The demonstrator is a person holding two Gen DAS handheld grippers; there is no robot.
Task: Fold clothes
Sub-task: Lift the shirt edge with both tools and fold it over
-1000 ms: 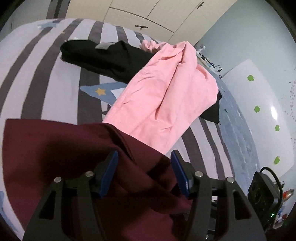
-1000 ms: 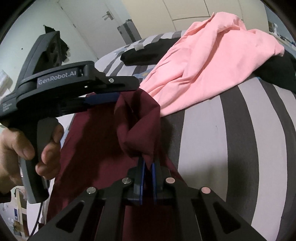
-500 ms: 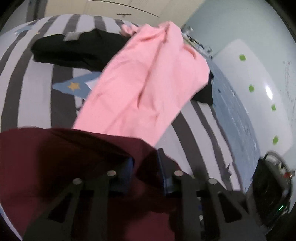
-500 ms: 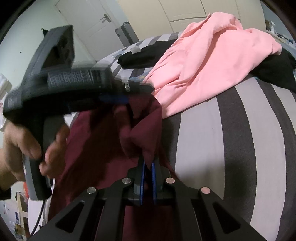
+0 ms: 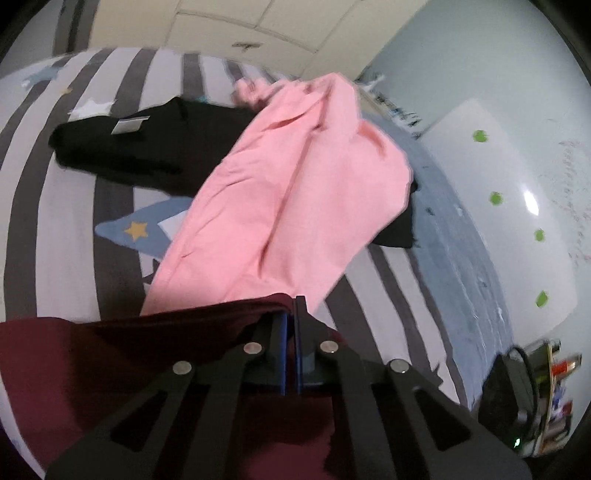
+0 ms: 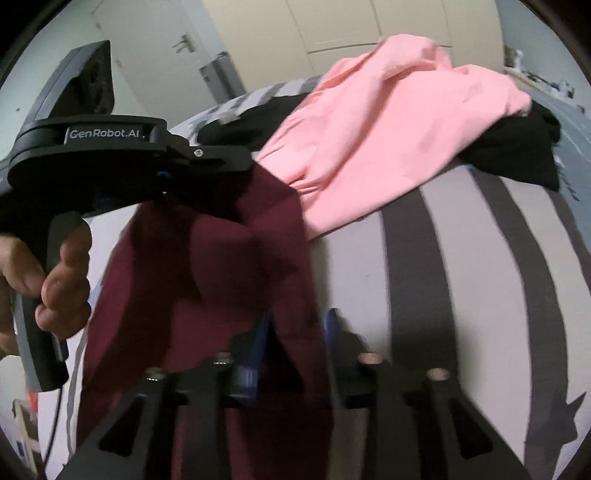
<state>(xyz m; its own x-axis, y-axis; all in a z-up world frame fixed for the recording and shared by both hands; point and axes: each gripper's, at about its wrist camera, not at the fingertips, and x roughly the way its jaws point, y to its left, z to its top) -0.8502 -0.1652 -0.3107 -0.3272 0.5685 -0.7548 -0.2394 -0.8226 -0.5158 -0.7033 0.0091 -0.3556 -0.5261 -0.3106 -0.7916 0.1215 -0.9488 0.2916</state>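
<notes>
A maroon garment [image 5: 92, 354] lies on the striped bed, at the near left in both views [image 6: 229, 266]. My left gripper [image 5: 290, 314] is shut on its far edge and holds that edge up; it also shows in the right wrist view [image 6: 236, 162]. My right gripper [image 6: 295, 325] is open, its blue pads standing either side of the maroon cloth's near edge. A pink garment [image 5: 288, 206] lies behind, draped over a black garment [image 5: 140, 147].
The bed [image 6: 461, 277] has grey and white stripes with star prints. A white wardrobe [image 5: 258, 33] and a door [image 6: 162, 55] stand behind it. A dark box with a cable [image 5: 506, 398] sits off the bed's right side.
My left gripper closed on the maroon cloth's edge and lifted it. My right gripper, shut on the cloth before, has opened.
</notes>
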